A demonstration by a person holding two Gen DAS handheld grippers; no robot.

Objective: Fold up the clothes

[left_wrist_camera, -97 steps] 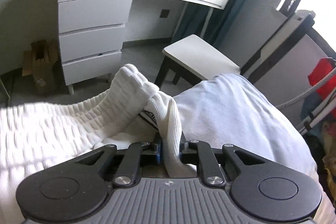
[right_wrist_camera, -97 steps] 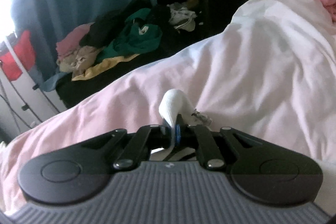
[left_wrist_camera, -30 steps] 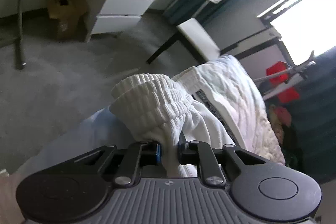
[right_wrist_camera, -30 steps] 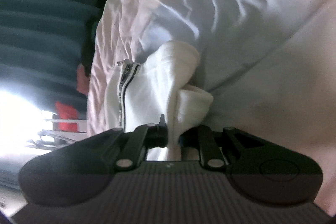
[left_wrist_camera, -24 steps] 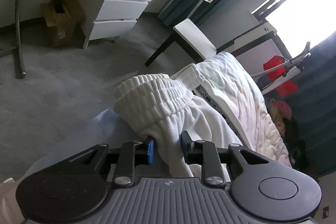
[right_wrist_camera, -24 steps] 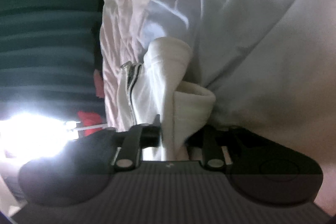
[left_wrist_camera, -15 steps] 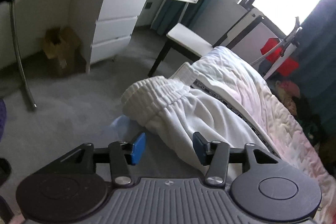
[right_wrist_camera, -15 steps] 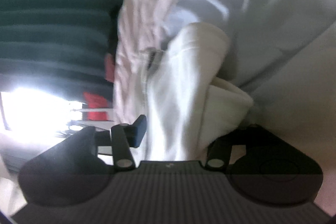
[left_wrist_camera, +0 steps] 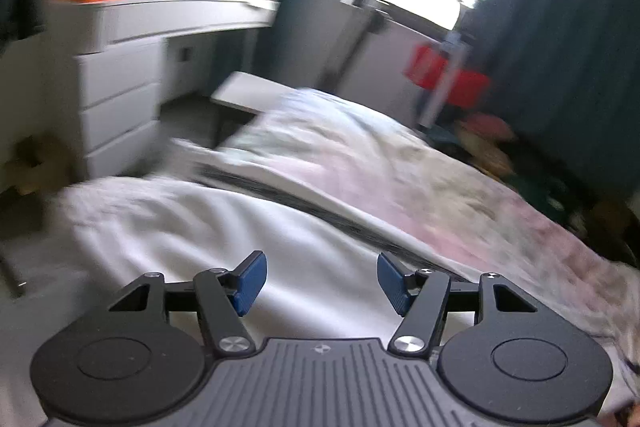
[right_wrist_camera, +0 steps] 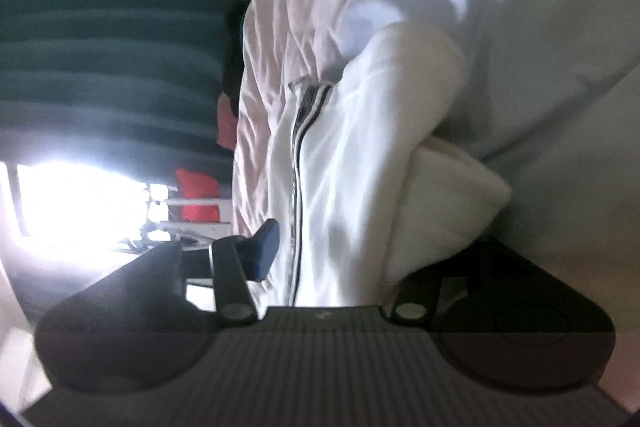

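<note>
Bed (left_wrist_camera: 460,187) fills most of both views, covered with a pale pinkish-white duvet, rumpled. White track pants (left_wrist_camera: 224,227) lie across the bed near its edge; a dark side stripe (right_wrist_camera: 298,163) runs along one leg. The left-wrist view is motion-blurred, so I can't make out any folds there. In the right-wrist view the pants lie bunched, one layer lapped over another, a thick rounded hem end (right_wrist_camera: 452,199) at the right.

White dressing-table worktop (left_wrist_camera: 172,7) with drawers stands beyond the bed, clutter on top, too blurred to name. A white stool (left_wrist_camera: 244,93) sits just beside the bed end. Teal curtains (right_wrist_camera: 112,27) flank a bright window. A red item (left_wrist_camera: 444,79) hangs on a rack by the window. A clothes heap (left_wrist_camera: 492,143) sits on the far side of the bed.

My left tongs (left_wrist_camera: 319,281) are spread wide, blue pads (left_wrist_camera: 250,281) apart, nothing between them, hovering above the pants. My right tongs (right_wrist_camera: 340,251) are also released; one pad (right_wrist_camera: 264,249) shows, the other is hidden behind fabric. The pants cloth lies between the jaws, not pinched.
</note>
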